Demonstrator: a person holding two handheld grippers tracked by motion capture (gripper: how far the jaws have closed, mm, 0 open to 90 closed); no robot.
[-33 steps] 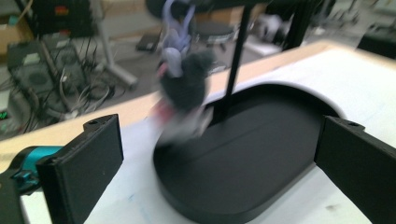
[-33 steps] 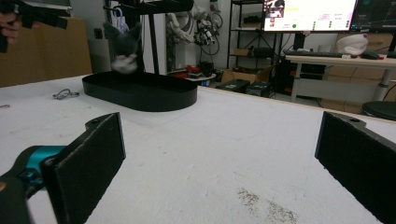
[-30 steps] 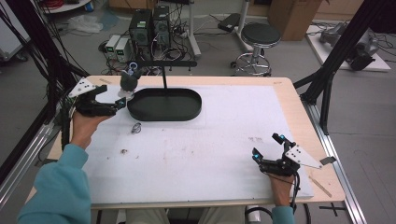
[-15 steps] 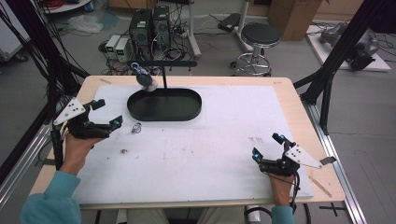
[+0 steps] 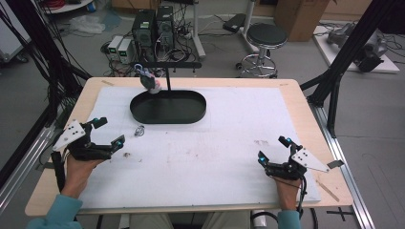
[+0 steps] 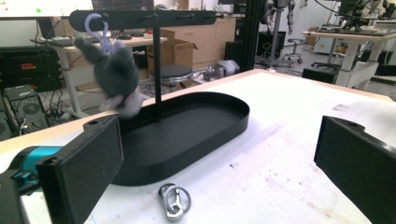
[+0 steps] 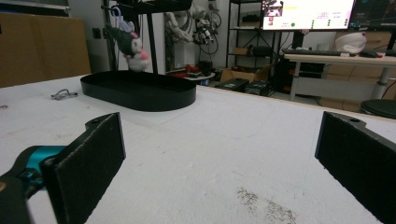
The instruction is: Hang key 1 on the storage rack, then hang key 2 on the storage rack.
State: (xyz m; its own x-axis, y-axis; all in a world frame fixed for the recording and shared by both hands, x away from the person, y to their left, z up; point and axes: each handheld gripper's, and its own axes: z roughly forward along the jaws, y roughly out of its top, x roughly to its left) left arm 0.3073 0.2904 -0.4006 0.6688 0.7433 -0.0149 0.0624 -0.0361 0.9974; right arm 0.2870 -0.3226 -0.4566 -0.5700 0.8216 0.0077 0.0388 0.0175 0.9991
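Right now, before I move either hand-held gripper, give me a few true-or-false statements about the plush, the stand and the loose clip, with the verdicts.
1. The plush keychain hangs from the stand's crossbar. True.
2. The left hand-held gripper is shut on the plush. False: its jaws stand wide apart and hold nothing; the plush hangs away from it.
3. A metal clip lies on the white mat outside the black tray. True.
4. The right hand-held gripper holds the clip. False: it is open and empty at the table's near right, far from the clip.
5. The plush lies flat inside the tray. False: it dangles above the tray's edge by its loop.
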